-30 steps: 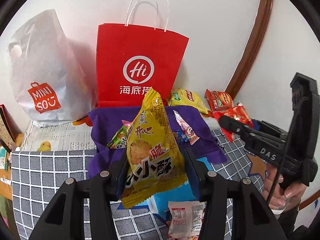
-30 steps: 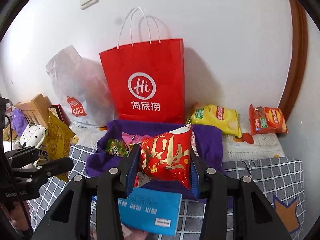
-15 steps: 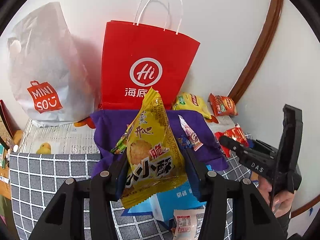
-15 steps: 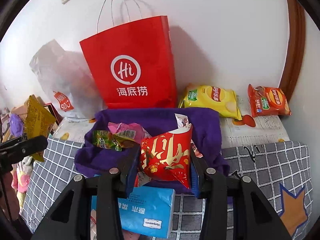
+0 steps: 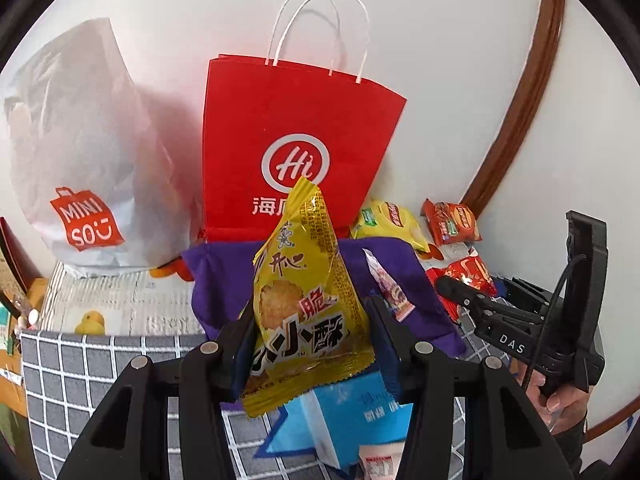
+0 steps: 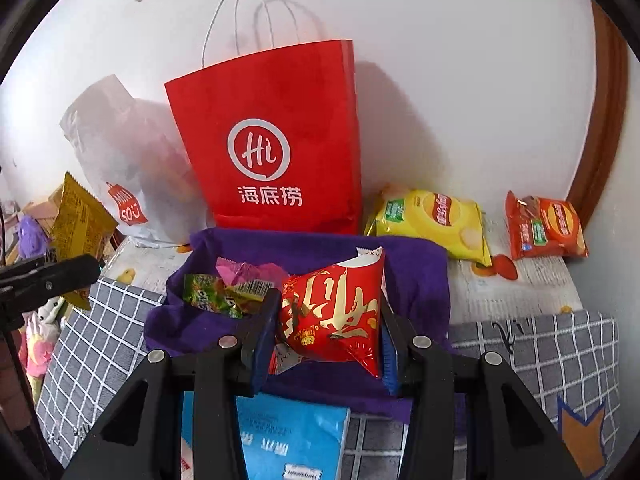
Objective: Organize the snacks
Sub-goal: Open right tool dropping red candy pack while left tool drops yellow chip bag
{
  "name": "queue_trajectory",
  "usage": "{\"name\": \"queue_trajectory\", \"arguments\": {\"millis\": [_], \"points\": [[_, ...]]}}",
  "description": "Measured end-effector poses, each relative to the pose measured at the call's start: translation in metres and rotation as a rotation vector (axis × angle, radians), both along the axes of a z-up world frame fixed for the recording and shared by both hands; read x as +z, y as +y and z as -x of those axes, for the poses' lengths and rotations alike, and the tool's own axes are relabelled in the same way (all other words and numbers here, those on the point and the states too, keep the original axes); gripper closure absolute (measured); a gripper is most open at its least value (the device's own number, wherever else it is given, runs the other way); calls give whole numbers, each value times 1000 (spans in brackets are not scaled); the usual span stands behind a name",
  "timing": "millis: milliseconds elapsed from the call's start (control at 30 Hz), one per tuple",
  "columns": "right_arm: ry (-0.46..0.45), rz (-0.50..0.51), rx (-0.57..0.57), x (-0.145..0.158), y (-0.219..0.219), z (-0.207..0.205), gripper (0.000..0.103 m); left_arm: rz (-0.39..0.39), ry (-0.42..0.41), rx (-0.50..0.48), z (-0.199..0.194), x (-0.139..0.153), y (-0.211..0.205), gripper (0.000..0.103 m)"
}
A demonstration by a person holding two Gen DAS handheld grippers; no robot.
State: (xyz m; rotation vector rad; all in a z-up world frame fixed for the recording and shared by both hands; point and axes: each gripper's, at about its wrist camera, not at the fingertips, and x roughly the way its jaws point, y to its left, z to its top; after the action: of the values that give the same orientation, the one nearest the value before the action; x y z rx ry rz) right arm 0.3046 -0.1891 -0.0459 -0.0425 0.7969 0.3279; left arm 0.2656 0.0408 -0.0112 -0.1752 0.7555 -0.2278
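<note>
— Both tongs have drifted closer to the purple cloth [image 6: 416, 276]; grips unchanged?
— Yes. Left tongs [image 5: 310, 332] clamp the yellow snack packet [image 5: 304, 304]; right tongs [image 6: 328, 328] clamp the red packet [image 6: 336, 312]. Beyond stands the red paper bag [image 6: 276, 140].

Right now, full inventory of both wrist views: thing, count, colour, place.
paper bag: 1, red, upright against wall
plastic bag: 1, white, left of paper bag
purple cloth: 1, in front of paper bag
chip bags: 2, one yellow, one orange-red, right, by wall
loose snacks on cloth: green, pink, others partly hidden
blue pack: 1, near edge, under grippers
checked mat: grey, under everything
yellow snack packet: 1, in left gripper
red snack packet: 1, in right gripper
left gripper: shut on yellow packet
right gripper: shut on red packet
hand: 1, holding right gripper
</note>
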Motion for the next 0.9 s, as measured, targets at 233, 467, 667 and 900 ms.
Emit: {"name": "queue_trajectory", "arguments": {"millis": [233, 467, 667, 900], "points": [[6, -12, 3, 0, 3, -25, 59, 6, 8, 19, -30, -1, 3, 54], [-9, -35, 9, 4, 10, -49, 59, 5, 38, 38, -55, -14, 7, 54], [25, -11, 28, -17, 14, -63, 59, 3, 103, 44, -72, -41, 11, 54], [85, 29, 62, -44, 16, -73, 59, -2, 140, 45, -81, -61, 10, 54]]}}
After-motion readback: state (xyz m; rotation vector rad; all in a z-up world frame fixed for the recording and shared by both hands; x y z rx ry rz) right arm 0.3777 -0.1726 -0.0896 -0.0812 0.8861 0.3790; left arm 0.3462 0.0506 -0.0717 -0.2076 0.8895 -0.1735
